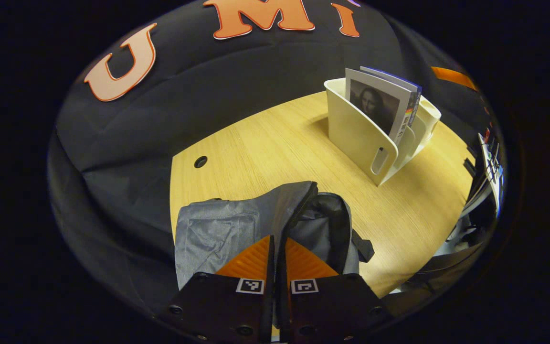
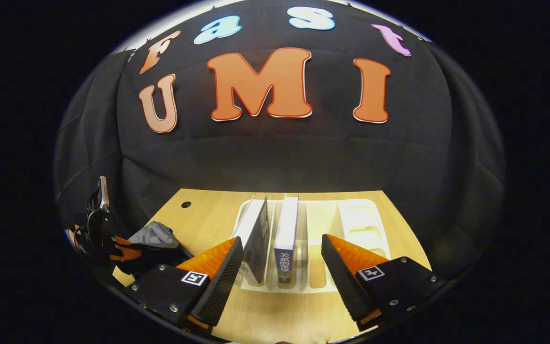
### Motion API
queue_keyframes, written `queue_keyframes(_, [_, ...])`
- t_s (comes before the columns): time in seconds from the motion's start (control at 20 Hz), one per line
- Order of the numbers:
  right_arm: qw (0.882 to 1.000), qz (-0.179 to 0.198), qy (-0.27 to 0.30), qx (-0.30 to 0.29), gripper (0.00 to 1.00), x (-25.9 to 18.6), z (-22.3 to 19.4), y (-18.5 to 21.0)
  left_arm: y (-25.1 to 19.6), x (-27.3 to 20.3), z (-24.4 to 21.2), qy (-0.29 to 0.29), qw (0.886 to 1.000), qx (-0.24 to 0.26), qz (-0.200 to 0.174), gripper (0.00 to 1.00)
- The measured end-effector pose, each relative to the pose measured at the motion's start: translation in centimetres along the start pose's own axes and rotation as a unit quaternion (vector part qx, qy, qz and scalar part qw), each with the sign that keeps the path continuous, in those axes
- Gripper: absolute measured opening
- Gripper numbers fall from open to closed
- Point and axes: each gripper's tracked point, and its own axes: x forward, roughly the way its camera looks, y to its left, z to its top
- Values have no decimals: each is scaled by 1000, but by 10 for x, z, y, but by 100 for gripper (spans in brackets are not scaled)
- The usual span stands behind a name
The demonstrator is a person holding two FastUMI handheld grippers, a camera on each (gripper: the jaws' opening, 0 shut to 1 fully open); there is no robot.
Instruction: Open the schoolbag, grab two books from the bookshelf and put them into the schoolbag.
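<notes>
In the left gripper view, the left gripper (image 1: 275, 248) hangs over the grey schoolbag (image 1: 237, 229), its two orange fingers drawn together with only a thin slit between them; whether they pinch any of the bag's fabric or its zip cannot be told. The schoolbag lies on the pale wooden surface (image 1: 280, 143) near its front left edge, its dark-lined top gaping slightly beside the fingertips. Farther back to the right stands the cream bookshelf (image 1: 361, 134), a slotted desktop rack, with two books leaning in it: one with a portrait cover (image 1: 375, 105) in front and a blue-edged book (image 1: 411, 95) just behind it.

In the right gripper view, the right gripper (image 2: 282, 251) is wide open and holds nothing. It faces the bookshelf end on, and the two books stand in neighbouring slots between its fingers. At the far left of this view, the left gripper shows beside the schoolbag.
</notes>
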Motion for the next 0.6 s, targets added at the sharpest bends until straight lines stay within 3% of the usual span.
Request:
queue_keyframes(0.4, [992,16,115,-43,98,44,10,54,20,-27,22,6,992,-18,-122,5])
queue_keyframes(0.6, [982,12,182,-42,99,71,1,71,42,-31,28,15,989,-27,-146,5])
